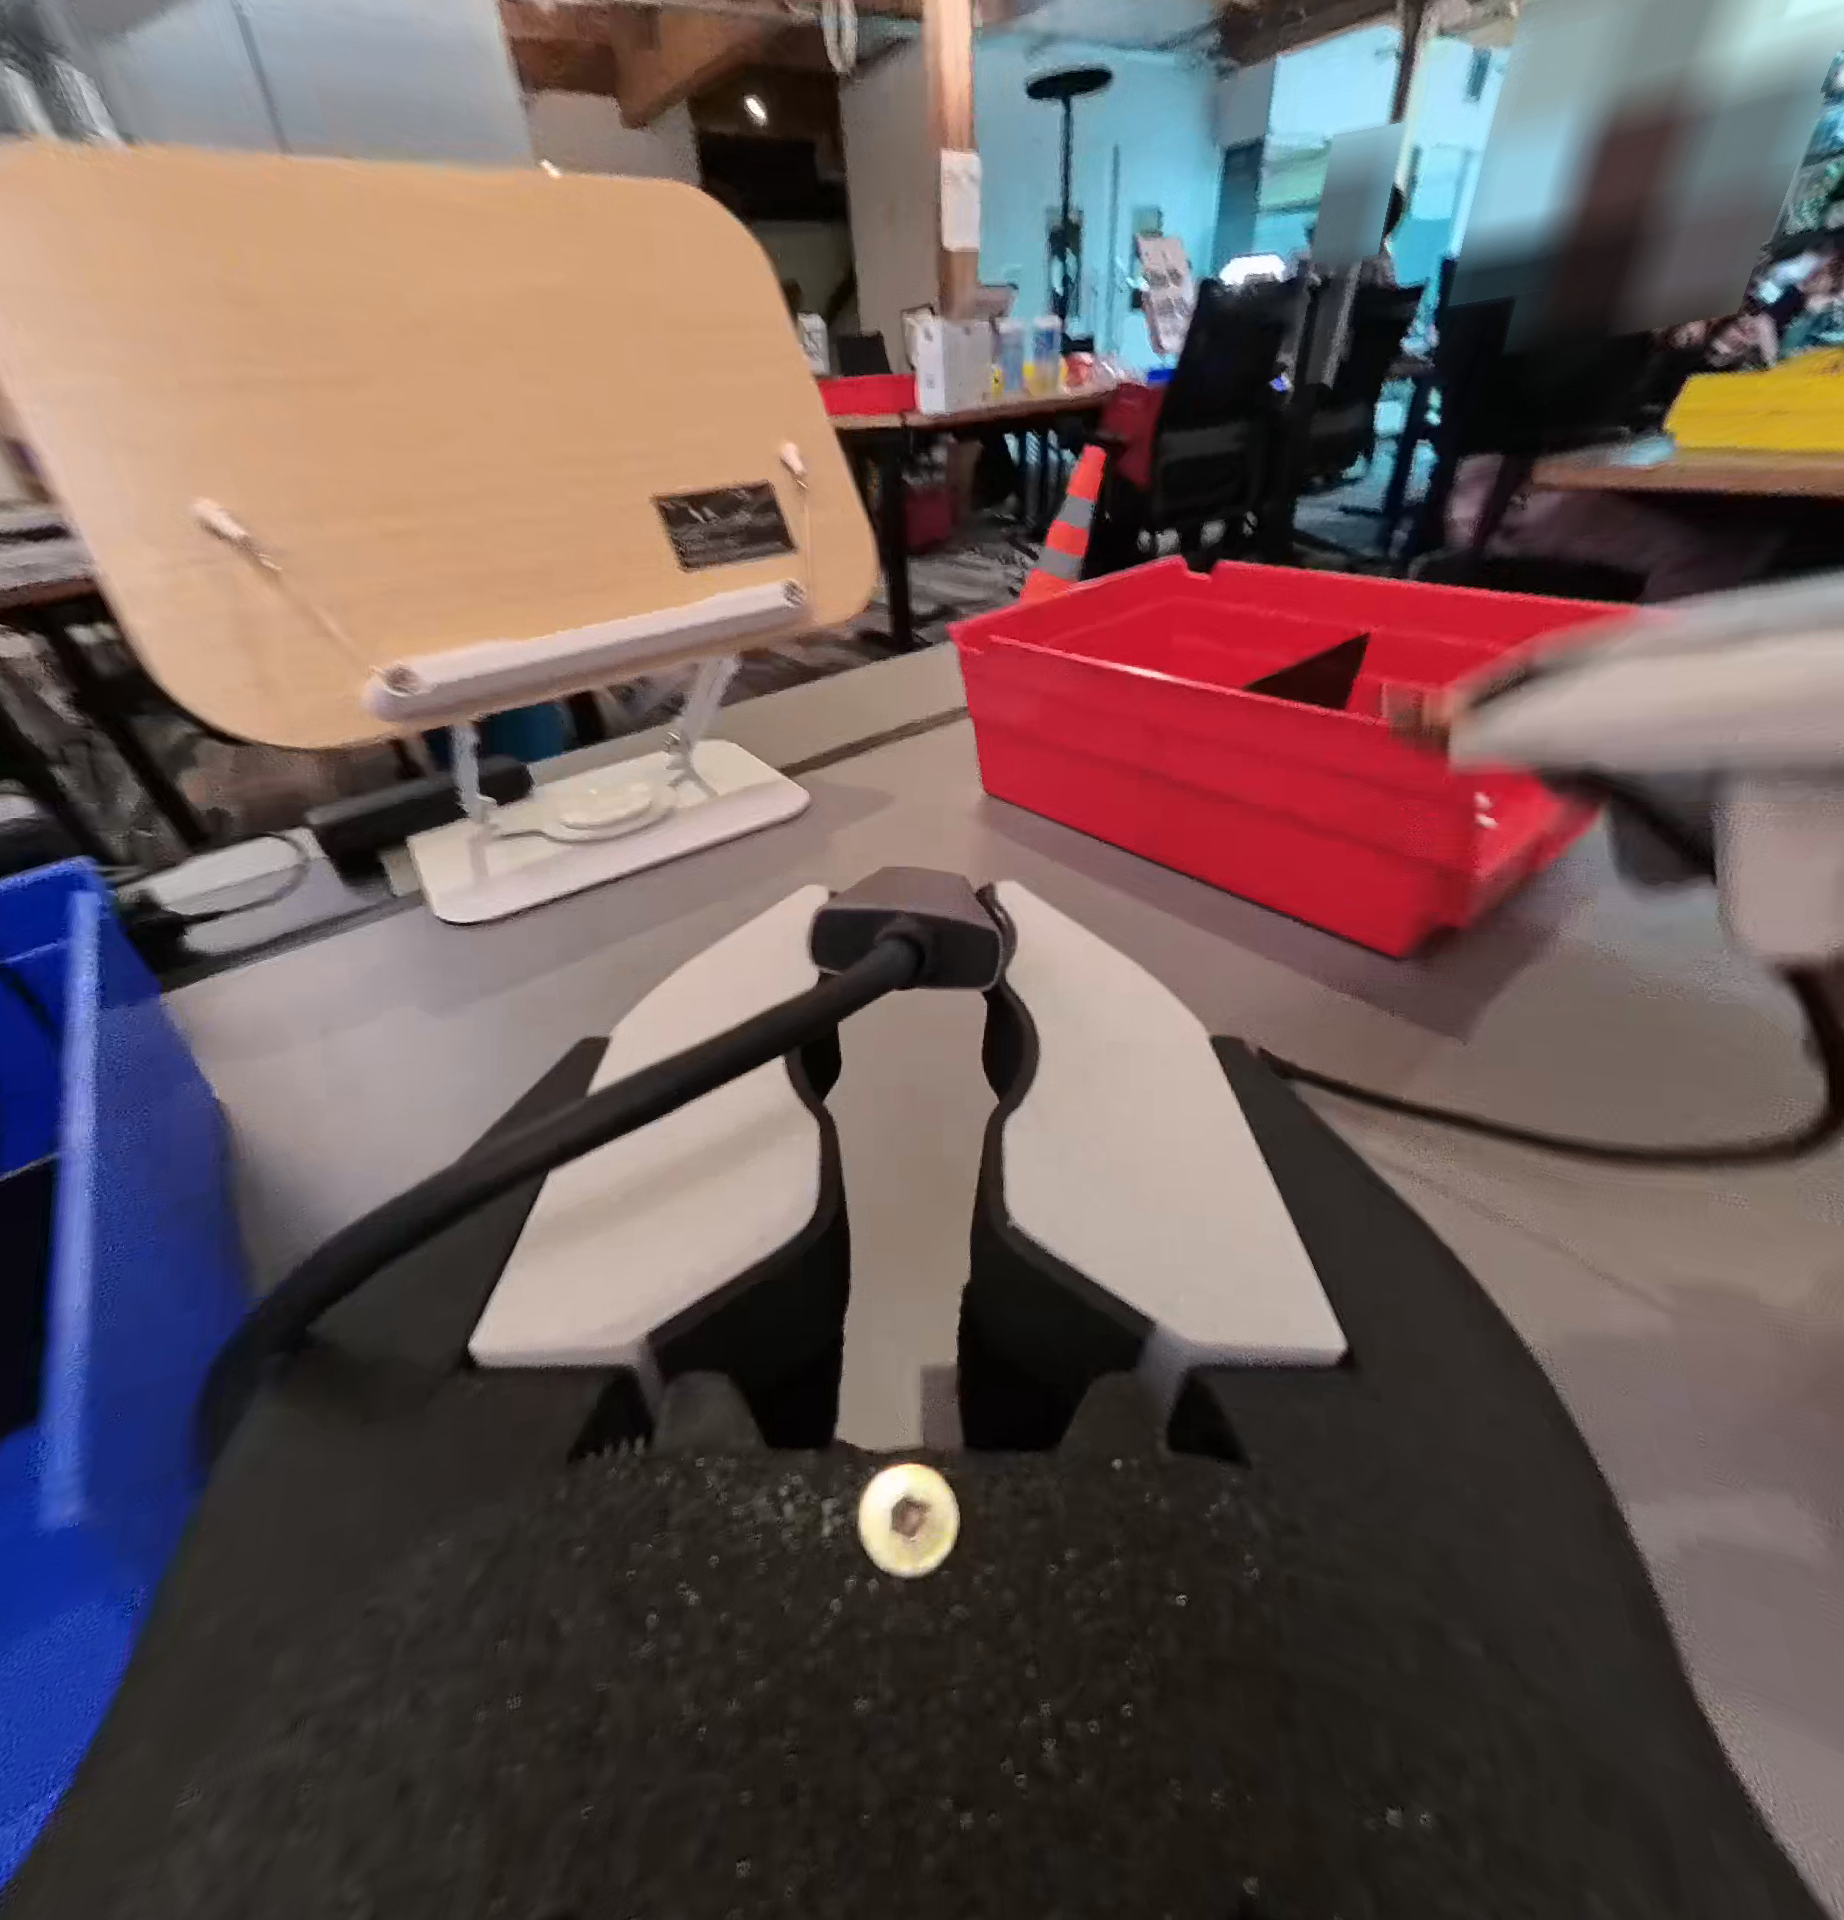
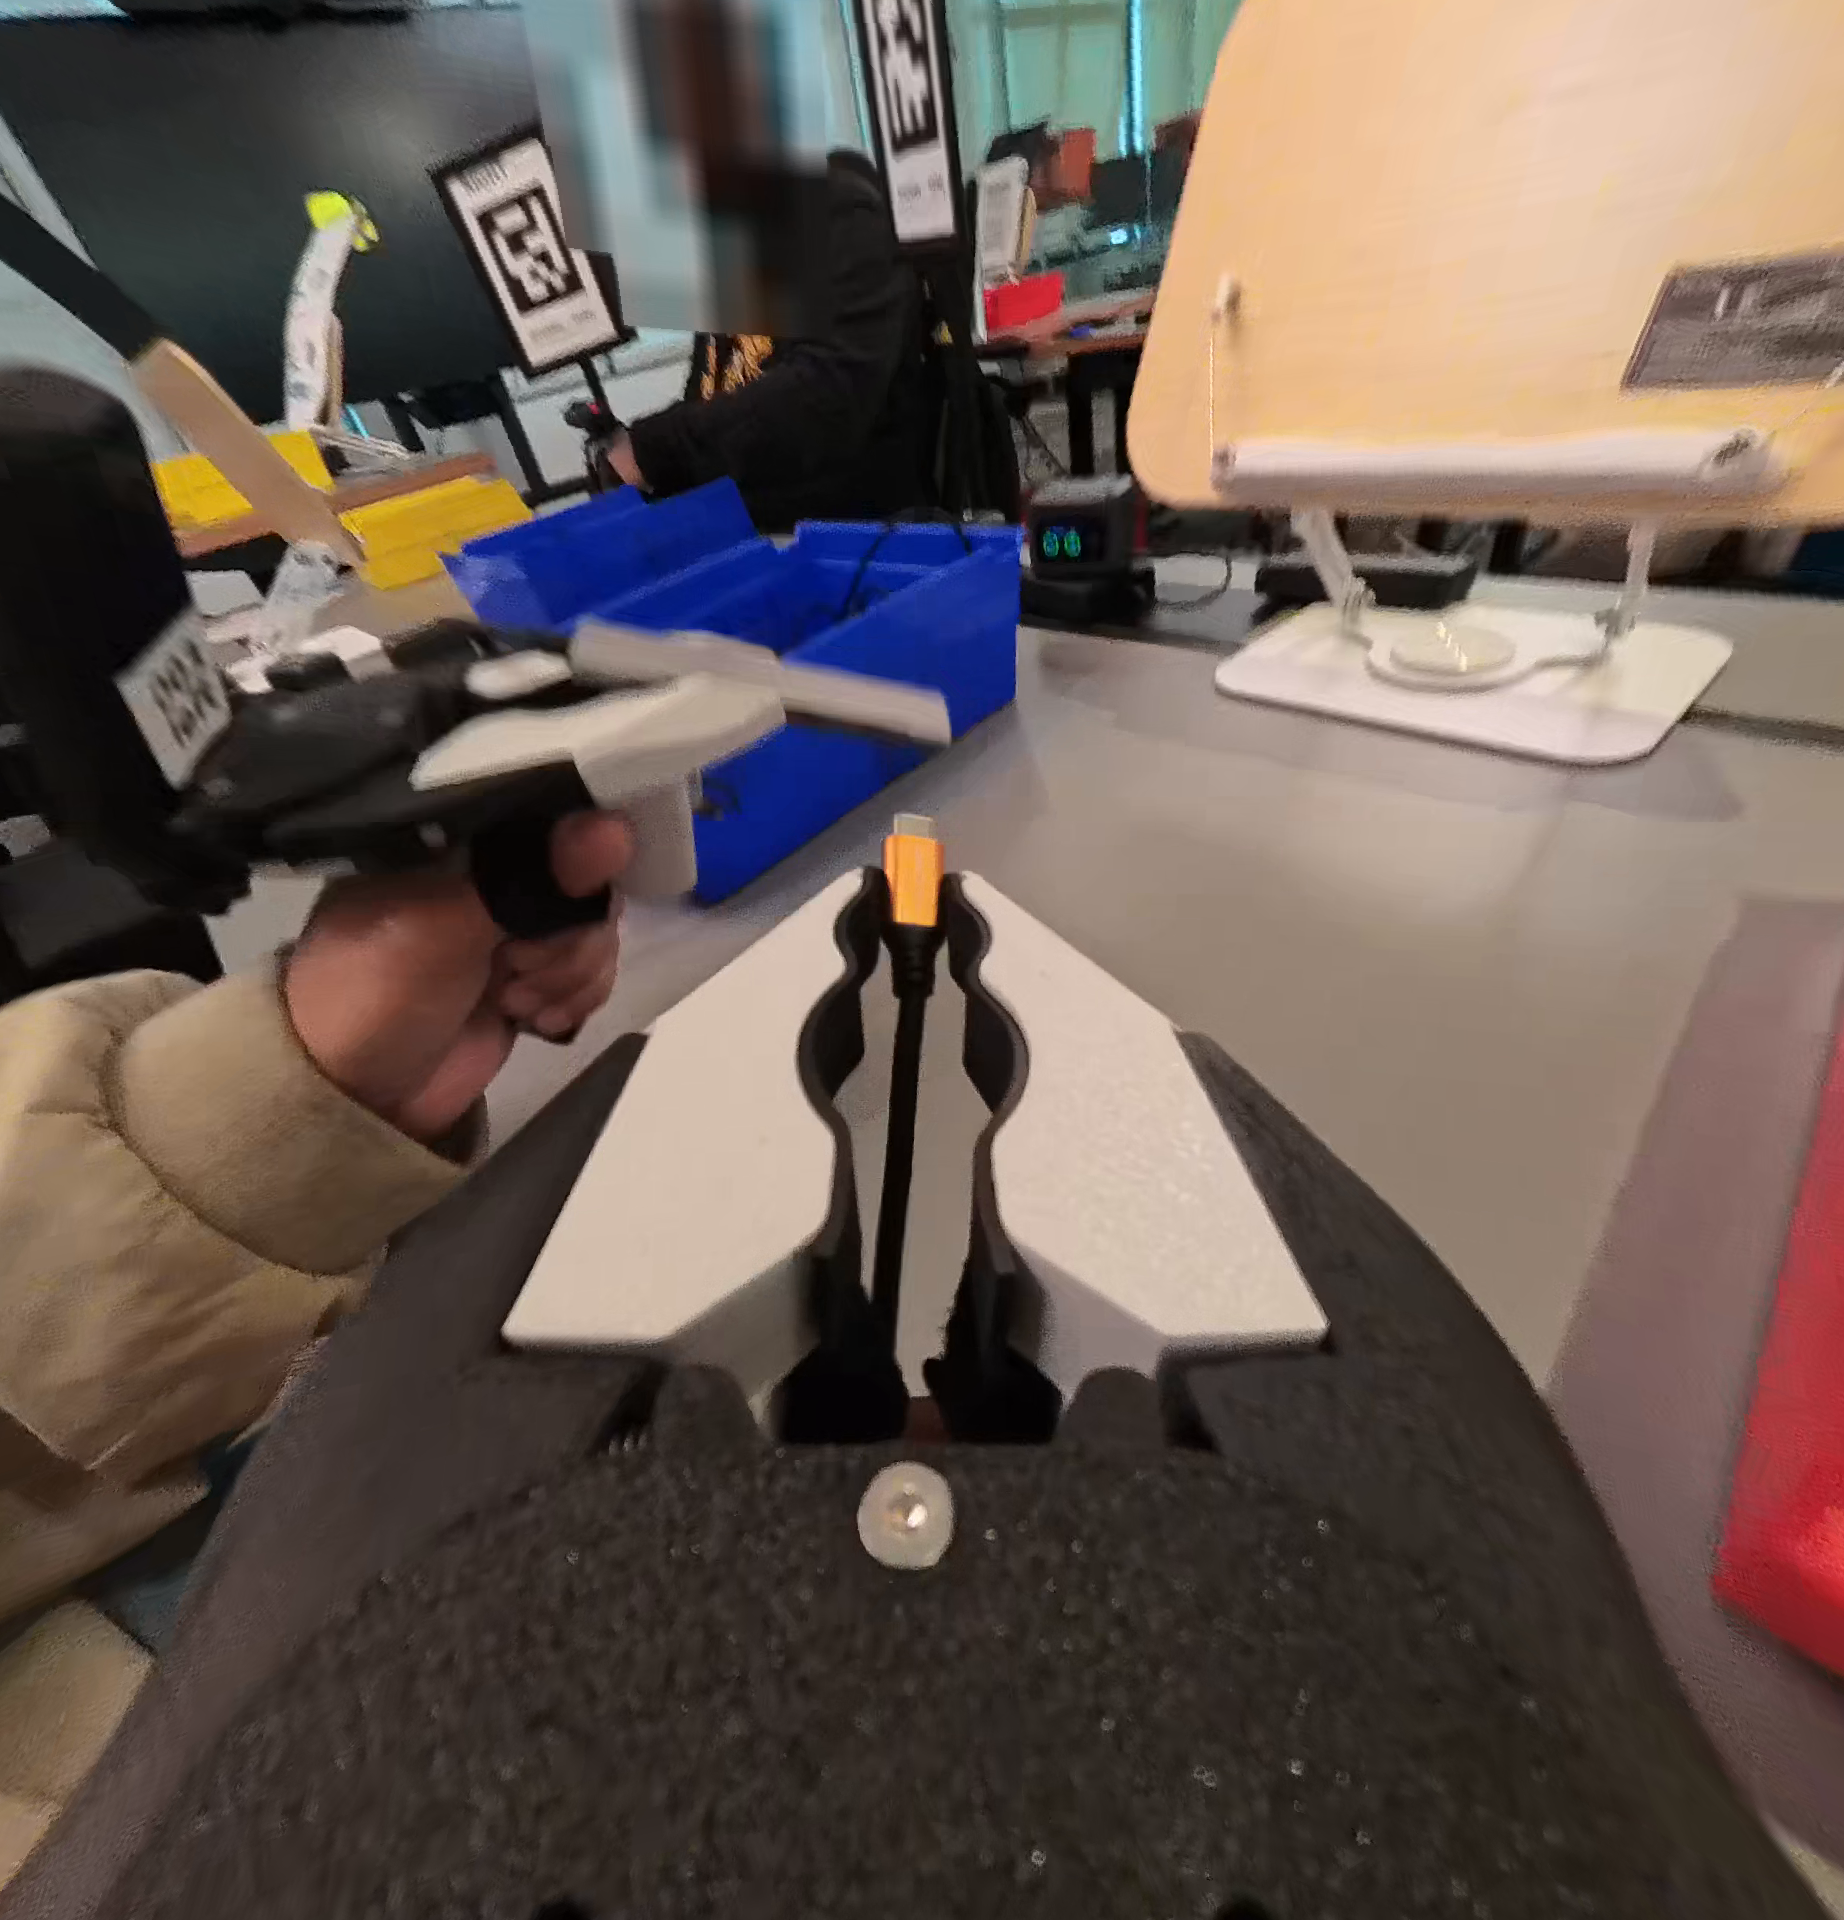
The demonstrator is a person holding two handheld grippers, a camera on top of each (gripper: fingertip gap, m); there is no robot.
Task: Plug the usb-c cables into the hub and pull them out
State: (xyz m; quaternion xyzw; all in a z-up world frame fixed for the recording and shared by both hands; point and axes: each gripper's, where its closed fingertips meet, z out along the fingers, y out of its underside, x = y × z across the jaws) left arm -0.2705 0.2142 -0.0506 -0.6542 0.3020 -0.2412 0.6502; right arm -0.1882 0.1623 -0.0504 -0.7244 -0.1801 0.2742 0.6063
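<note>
Hub [image 1: 907, 925] sits pinched between the tips of our left gripper [image 1: 913, 940], its dark lead trailing toward seven o'clock. Our right gripper [image 2: 913, 899] is closed on the usb-c cable [image 2: 902, 1091], whose orange plug [image 2: 913, 878] points to twelve o'clock past the fingertips. We see the grey table [image 2: 1313, 935] below, a red bin [image 1: 1261, 748] at two o'clock of the hub, a blue bin [image 2: 793, 623] and a wooden book stand [image 1: 398, 416] at ten.
</note>
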